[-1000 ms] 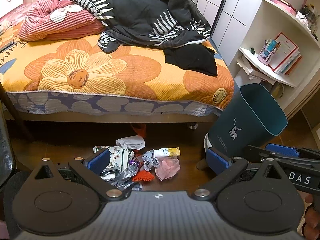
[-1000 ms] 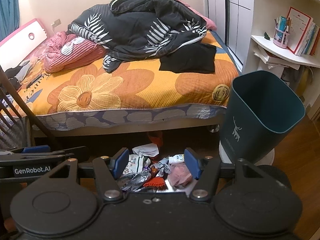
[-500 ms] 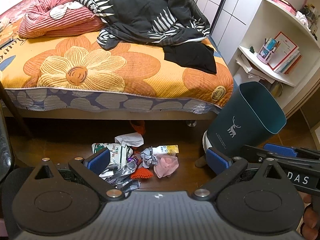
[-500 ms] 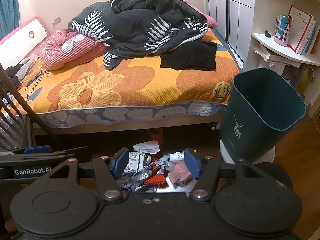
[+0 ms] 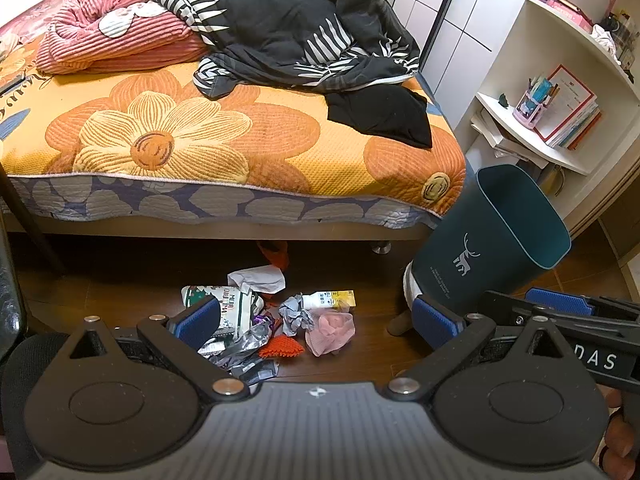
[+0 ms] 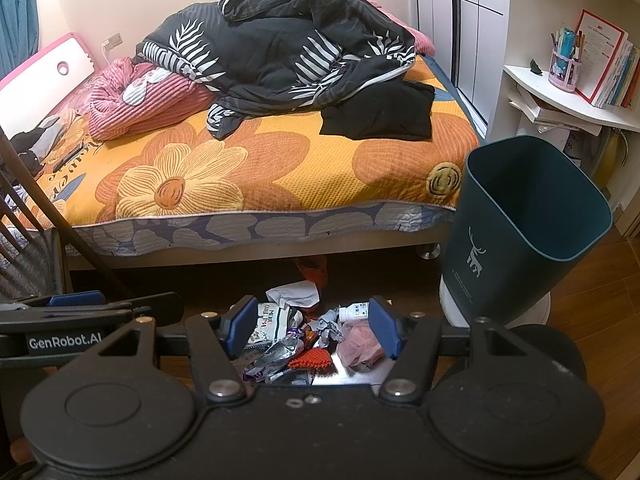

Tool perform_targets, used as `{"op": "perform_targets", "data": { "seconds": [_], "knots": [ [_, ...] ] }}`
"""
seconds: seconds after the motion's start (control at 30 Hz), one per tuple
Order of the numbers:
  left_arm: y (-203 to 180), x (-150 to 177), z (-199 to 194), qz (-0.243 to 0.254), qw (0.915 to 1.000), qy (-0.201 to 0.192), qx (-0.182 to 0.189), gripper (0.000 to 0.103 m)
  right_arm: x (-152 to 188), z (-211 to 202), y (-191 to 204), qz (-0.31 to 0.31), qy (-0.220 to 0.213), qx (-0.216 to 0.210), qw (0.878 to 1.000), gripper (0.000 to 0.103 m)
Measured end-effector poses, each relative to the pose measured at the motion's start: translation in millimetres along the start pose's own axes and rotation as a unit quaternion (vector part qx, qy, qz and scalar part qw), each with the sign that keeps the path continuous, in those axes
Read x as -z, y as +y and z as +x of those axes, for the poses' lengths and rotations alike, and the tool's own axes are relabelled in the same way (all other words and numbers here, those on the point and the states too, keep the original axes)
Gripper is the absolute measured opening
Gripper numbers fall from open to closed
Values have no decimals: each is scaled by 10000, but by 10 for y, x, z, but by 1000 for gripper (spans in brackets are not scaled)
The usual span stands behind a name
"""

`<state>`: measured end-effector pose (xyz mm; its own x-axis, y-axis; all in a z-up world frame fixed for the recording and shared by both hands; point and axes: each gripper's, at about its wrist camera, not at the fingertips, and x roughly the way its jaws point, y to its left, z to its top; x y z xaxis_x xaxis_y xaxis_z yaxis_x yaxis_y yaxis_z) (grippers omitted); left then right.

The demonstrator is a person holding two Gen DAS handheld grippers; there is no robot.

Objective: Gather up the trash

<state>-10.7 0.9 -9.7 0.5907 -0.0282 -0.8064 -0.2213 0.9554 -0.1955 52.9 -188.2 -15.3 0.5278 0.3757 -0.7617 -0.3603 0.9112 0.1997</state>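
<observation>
Hovering both spread tongs, left tongs point(image 5: 316, 322) and right tongs point(image 6: 312, 326), above the trash pile point(image 6: 308, 340), I judged one light piece best pinched first.

Warm indoor light, sharp center, fisheye-bent edges, dark shadow under bed point(image 5: 240, 152).

Both wrist views face the bed point(image 5: 240, 136) from above the floor. They share the trash pile point(image 5: 272, 320) and bin point(image 6: 520, 232) (right view sits lower)
</observation>
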Motion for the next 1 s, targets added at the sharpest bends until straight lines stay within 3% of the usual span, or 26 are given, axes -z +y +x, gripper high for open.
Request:
{"op": "perform_targets", "data": {
  "seconds": [0.7, 1.0],
  "knots": [
    [8, 8, 23, -38, 10000, 26, 23, 102, 31, 32, 14, -9, 31, -1, 10000, 61],
    [103, -37, 186, -186, 9995, 201, 147, 102, -34, 187, -24, -5, 239, 42, 9997, 61]
  ]
}}
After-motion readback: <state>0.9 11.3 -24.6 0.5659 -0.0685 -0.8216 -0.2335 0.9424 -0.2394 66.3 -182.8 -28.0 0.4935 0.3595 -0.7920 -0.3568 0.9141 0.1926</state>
